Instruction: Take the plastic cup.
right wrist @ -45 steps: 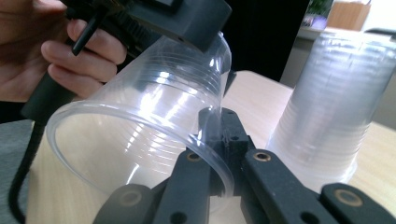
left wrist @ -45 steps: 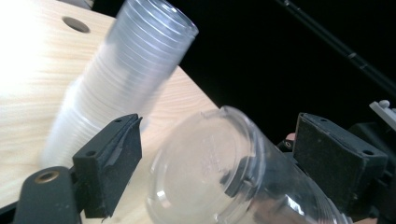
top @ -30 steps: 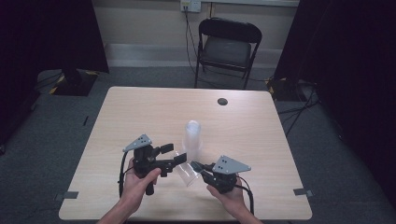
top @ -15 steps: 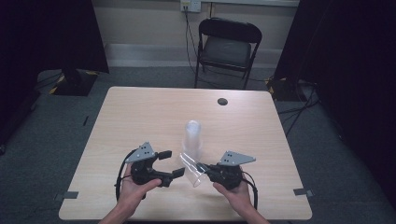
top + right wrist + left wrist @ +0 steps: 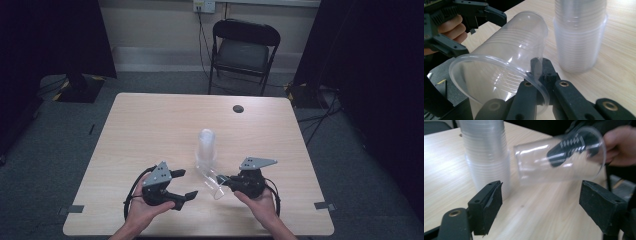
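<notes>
**One clear cup pinched at the rim, a stack standing by**

One clear plastic cup point(image 5: 212, 181) lies on its side in the air just above the pale wooden table point(image 5: 150, 130), gripped by the right gripper point(image 5: 226, 181). In the right gripper view that gripper's two black jaws are closed tight on the cup's rim point(image 5: 534, 80), one jaw inside the mouth and one outside, with the thin wall clamped between them. The cup's mouth is towards the right hand point(image 5: 260, 205) and its base points away towards the stack.

The upright stack of nested clear plastic cups point(image 5: 206, 150) stands on the table just beyond the held cup. In the high view the base of the held cup comes close to the foot of the stack; whether they touch cannot be told.

The left gripper point(image 5: 183, 184), carried in the left hand point(image 5: 145, 207), sits to the left of the held cup and apart from it. Its jaws stand wide apart with nothing between them; they have just been closing a little. In the left gripper view the sideways cup point(image 5: 559, 160) lies ahead of the spread jaws and the stack point(image 5: 486, 155) rises at the left, with the right gripper's black jaw seen through the cup's wall.
</notes>
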Available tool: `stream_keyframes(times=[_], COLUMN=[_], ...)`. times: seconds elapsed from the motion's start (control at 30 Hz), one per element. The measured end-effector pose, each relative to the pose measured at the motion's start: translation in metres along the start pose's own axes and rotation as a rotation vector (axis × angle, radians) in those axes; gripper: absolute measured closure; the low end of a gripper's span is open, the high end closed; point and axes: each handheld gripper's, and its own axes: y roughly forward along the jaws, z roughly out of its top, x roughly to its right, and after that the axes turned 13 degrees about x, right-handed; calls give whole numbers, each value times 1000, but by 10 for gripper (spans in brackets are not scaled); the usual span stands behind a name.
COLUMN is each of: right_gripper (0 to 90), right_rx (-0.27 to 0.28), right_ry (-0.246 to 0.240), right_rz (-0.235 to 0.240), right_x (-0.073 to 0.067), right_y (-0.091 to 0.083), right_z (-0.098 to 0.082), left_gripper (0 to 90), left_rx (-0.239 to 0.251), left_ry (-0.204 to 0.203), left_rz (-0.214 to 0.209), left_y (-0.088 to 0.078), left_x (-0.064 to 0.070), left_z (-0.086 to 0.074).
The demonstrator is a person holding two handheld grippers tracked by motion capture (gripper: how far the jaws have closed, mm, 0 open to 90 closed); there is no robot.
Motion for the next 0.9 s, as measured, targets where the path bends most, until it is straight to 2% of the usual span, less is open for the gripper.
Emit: stream_keyframes(times=[0.1, 0.17, 0.2, 0.23, 0.27, 0.3, 0.37, 0.4, 0.43, 0.5, 0.53, 0.6, 0.63, 0.7, 0.73, 0.8, 0.87, 0.9], right_gripper=[900, 900, 900, 900, 900, 900, 900, 900, 900, 900, 900, 900, 900, 900, 900, 900, 900, 900], right_rx=[2, -35, -61, -84, -107, -107, -157, -157, -181, -193, -219, -230, -241, -262, -272, -293, -310, -310], right_ry=[21, 36, 50, 58, 70, 70, 82, 82, 88, 91, 93, 97, 96, 95, 96, 93, 95, 95], right_rz=[-9, -1, 8, 18, 25, 25, 41, 41, 55, 58, 72, 79, 78, 89, 94, 103, 116, 116], right_x=[3, 3, 4, 4, 4, 4, 4, 4, 4, 3, 3, 2, 2, 0, -1, -3, -5, -5], right_y=[-3, -1, 0, 2, 3, 3, 8, 8, 10, 11, 13, 14, 15, 17, 18, 21, 24, 24], right_z=[2, 4, 4, 5, 5, 5, 3, 3, 3, 2, 2, 2, 2, 1, 1, 1, 0, 0], left_gripper=[189, 189, 188, 188, 188, 188, 192, 193, 193, 191, 189, 185, 185, 186, 186, 191, 200, 190], left_rx=[-27, -49, -49, -63, -63, -66, -56, -56, -56, -53, -58, -54, -68, -71, -73, -98, -119, -119], left_ry=[11, 52, 52, 81, 81, 84, 115, 115, 141, 142, 177, 188, 216, 239, 274, 322, 348, 348], left_rz=[4, 8, 8, 3, 3, 1, -21, -21, -32, -28, -46, -49, -55, -60, -86, -102, -111, -111], left_y=[2, 4, 4, 6, 6, 7, 8, 8, 8, 8, 9, 9, 9, 10, 11, 12, 15, 15], left_x=[2, 5, 5, 7, 7, 9, 10, 10, 11, 12, 13, 14, 14, 15, 16, 18, 22, 22], left_z=[-6, -7, -7, -8, -8, -8, -9, -9, -9, -9, -9, -10, -9, -10, -11, -11, -14, -14])
